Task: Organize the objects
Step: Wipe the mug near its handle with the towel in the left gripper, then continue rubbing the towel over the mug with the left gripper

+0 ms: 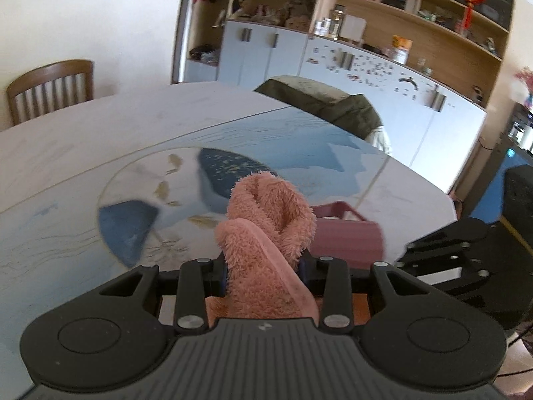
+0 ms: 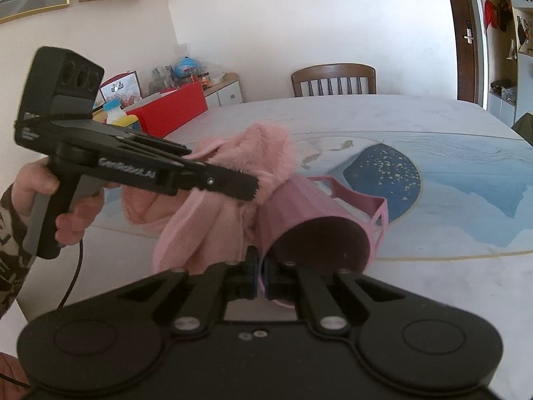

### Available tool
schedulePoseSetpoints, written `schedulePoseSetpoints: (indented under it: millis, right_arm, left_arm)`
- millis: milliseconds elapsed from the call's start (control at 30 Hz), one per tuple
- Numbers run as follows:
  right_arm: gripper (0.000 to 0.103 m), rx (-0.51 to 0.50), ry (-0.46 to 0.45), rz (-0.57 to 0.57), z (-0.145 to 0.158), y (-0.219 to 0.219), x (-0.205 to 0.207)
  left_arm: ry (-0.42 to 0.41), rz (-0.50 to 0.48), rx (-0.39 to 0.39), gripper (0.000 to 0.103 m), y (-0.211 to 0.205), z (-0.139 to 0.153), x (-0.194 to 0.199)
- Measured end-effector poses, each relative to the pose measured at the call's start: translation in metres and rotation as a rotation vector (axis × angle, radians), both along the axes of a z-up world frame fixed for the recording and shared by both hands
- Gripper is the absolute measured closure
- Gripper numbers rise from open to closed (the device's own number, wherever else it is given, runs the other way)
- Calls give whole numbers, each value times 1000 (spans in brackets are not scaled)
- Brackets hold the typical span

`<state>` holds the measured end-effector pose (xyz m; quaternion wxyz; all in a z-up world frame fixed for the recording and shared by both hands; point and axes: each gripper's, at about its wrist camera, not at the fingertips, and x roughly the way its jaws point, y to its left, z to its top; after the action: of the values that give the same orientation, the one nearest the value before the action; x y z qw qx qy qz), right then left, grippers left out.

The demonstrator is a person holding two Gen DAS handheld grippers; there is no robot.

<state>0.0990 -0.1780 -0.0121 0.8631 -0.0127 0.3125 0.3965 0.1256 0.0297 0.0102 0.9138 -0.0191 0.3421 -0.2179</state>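
Two grippers, both loaded, over table

Left wrist view: left gripper [image 1: 263,271] clamped on pink fluffy slipper [image 1: 266,230], which sticks up between its jaws above the table [image 1: 83,153]. Pink basket [image 1: 346,236] just beyond, right gripper [image 1: 443,250] at right edge.

Right wrist view: right gripper [image 2: 261,281] nearly closed, pinching rim of pink basket [image 2: 316,220], tipped, its solid bottom facing the camera. Left gripper [image 2: 233,183] comes in from left, level, handle in person's hand [image 2: 50,200]; slipper [image 2: 233,180] touching the basket's left side.

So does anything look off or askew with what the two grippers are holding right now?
Yes. The pink basket is tipped over, base toward the right wrist camera, held by its rim in the right gripper. The left gripper clamps a bunched pink fluffy towel beside it, not in it.
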Motion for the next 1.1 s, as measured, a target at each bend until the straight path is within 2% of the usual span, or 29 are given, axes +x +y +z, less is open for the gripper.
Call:
schedulePoseSetpoints:
  millis: [167,300,400,533,667,800,967,1100]
  right_arm:
    - [100,-2,-1,-5,0,-1,1]
    - [100,-1,0,-7,1,-1,1]
    - [100,5,0,-11,2,-2,2]
    - [100,7,-1,-13,1,-2,2]
    - [100,5,-2,-13,1,-2,2]
    - [100,2,-3,-13,0,-2,3]
    - [100,-7,-8,-11,-1,0,1]
    - [100,-5,-8,-14,-1,0,0]
  left_arm:
    - [34,78,23,67,16,-13,9]
    - [37,106,-12,68,31,-8,6]
    - [10,74,-77,68,35,7,-4]
    - [-73,-30,-102,67,18,35,-26]
    - [-96,-146,-92,67,-13,45,-41]
    - [-101,-213,-46,67,-44,40,-45]
    - [-57,-208,-32,67,-55,27,-32]
    - [-39,-171,-36,67,-42,17,-24]
